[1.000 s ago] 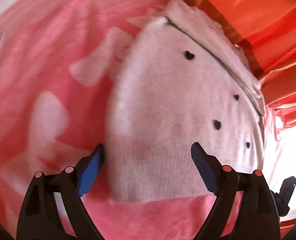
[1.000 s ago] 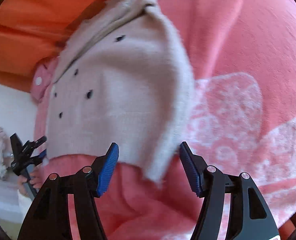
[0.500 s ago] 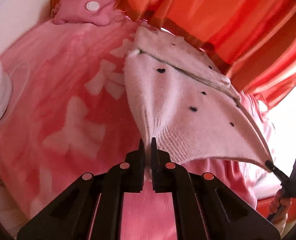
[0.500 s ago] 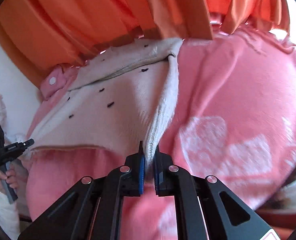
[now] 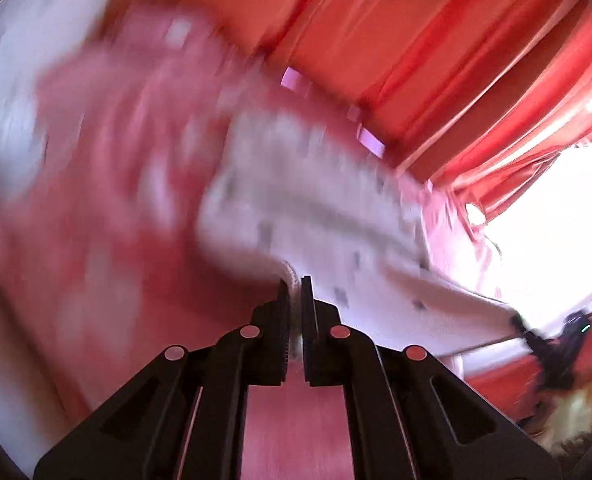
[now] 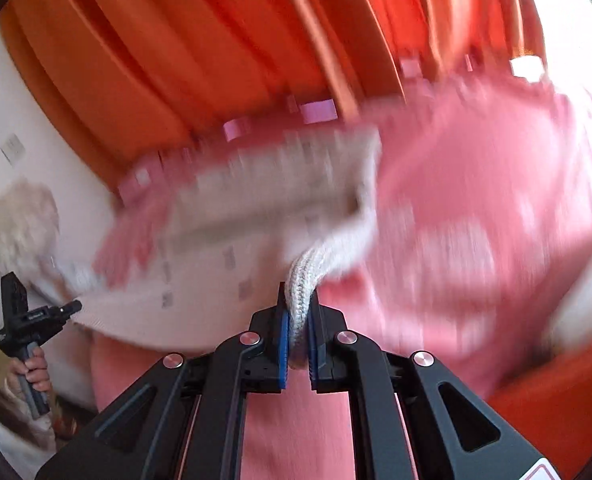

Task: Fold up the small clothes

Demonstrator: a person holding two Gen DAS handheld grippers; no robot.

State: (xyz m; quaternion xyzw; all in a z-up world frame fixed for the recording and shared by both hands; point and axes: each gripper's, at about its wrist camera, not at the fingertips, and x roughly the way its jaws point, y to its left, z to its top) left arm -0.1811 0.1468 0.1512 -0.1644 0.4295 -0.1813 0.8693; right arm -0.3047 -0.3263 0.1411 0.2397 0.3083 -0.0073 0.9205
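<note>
Sweater pinched at both bottom corners

Sweater (image 6: pixel 232 268), pale knit with dark specks, stretches between my two grippers over the pink blanket (image 6: pixel 476 220). My left gripper (image 5: pixel 295 280) is clamped on one ribbed corner; my right gripper (image 6: pixel 299 292) is clamped on the other. Ahead of both fingers the cloth blurs, with orange curtains (image 5: pixel 376 40) beyond
</note>
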